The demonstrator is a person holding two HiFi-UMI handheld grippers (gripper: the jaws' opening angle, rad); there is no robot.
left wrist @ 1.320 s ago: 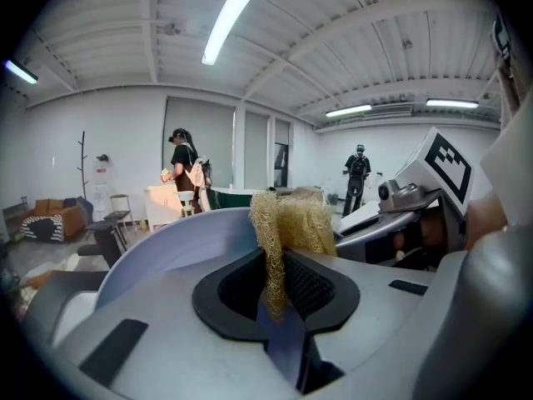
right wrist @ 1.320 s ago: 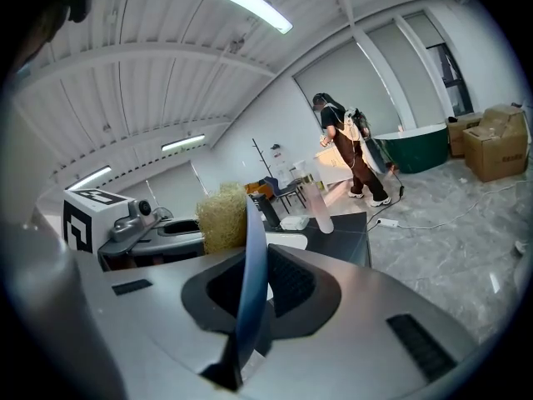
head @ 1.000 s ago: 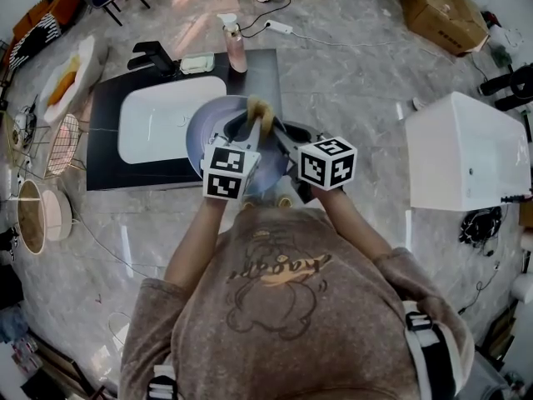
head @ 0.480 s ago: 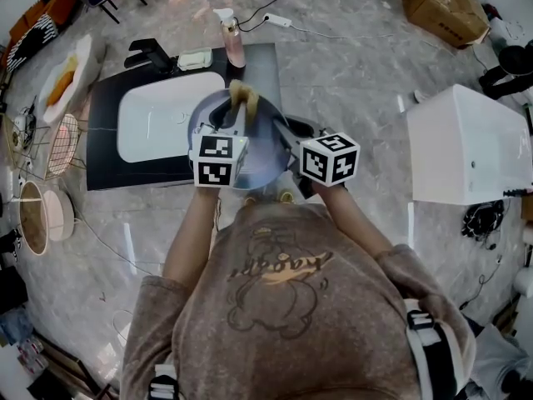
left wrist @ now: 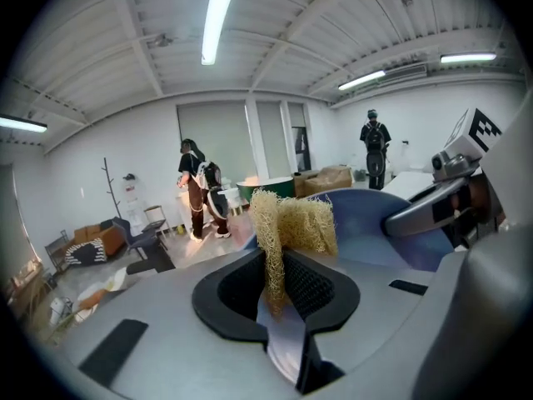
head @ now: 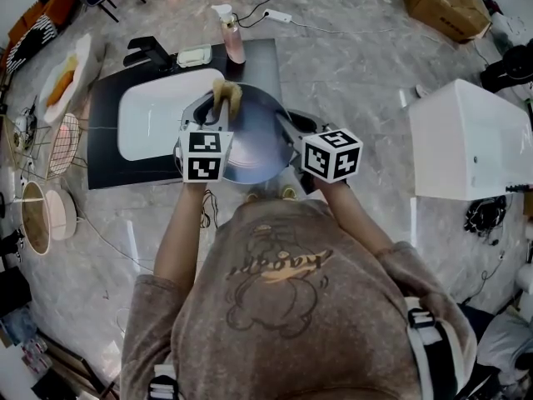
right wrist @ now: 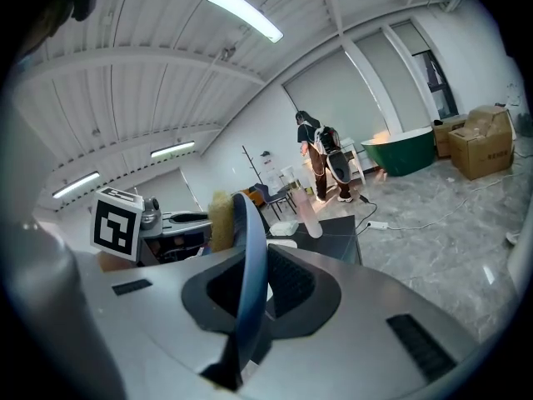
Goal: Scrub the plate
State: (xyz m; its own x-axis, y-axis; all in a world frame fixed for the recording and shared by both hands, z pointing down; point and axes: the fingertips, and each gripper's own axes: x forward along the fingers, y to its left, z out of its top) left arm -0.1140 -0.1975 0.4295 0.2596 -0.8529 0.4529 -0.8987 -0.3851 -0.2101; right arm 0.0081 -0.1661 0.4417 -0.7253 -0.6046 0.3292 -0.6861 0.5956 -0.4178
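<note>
Your left gripper (left wrist: 275, 277) is clenching a straw-coloured scrubber (left wrist: 293, 223): the jaws are pinching its lower fold and the bulk is standing up above the pads. Your right gripper (right wrist: 250, 298) is gripping the blue plate (right wrist: 246, 223) by its rim, with the pads pressing on both faces, so that view is seeing the plate edge-on. In the head view you are holding the plate in the air, tilted, above the near right corner of the white sink (head: 158, 119) set in the dark counter (head: 108, 169). It is not resting on anything. The scrubber is sitting at the plate's far rim, on the side away from the right gripper. In the right gripper view it is lying against the plate's left face, apparently touching, though the contact itself is not showing clearly. Seen from the left gripper, the plate's face is spreading out to the right of the scrubber and towards the right gripper. The left hand is therefore the working hand and the right is only steadying the plate. In my judgement the scrubbing is under way, and the next stroke is calling for travel from that far rim across the face, towards you and the clamped rim. A soap bottle (head: 231, 36) is standing just beyond the plate, at the counter's far edge.
</note>
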